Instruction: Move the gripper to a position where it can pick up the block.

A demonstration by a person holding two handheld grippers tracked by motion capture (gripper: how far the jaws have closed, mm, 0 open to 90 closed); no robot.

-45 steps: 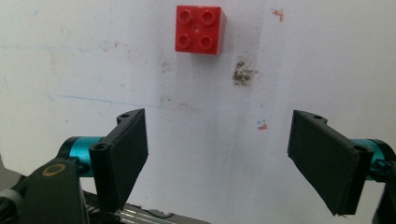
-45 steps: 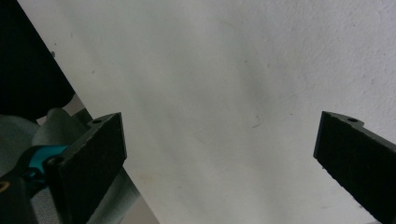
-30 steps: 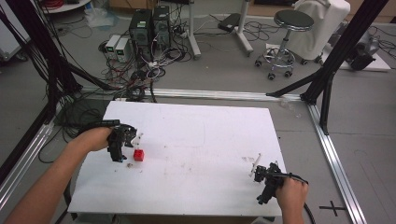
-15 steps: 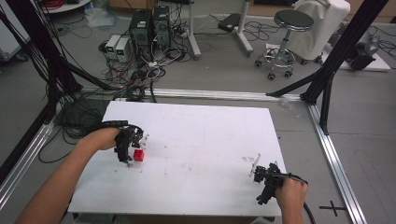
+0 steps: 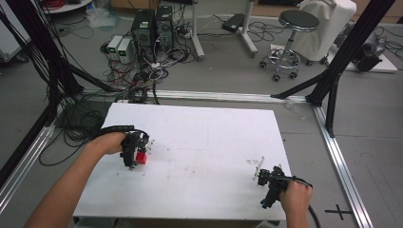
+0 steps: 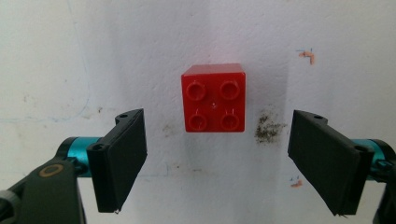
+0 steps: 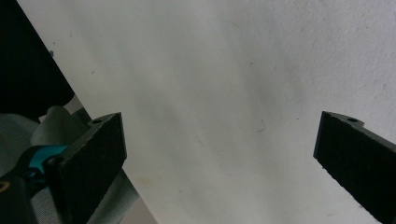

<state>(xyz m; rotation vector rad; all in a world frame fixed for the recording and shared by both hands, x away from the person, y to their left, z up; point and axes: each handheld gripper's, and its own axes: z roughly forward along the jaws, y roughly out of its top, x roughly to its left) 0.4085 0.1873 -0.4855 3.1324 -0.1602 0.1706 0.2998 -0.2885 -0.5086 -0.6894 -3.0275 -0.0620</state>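
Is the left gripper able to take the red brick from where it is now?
Probably yes. The left gripper is open, and the red brick sits studs up on the white table just ahead of the jaws, centred between them, with nothing in the way.

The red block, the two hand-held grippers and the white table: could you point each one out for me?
red block (image 6: 214, 98): left gripper view, on its studded top face.
left gripper (image 6: 217, 158): left gripper view, midway between its open jaws.
right gripper (image 5: 260, 176): high view, at its jaw tips.
white table (image 5: 204, 128): high view, on bare tabletop.
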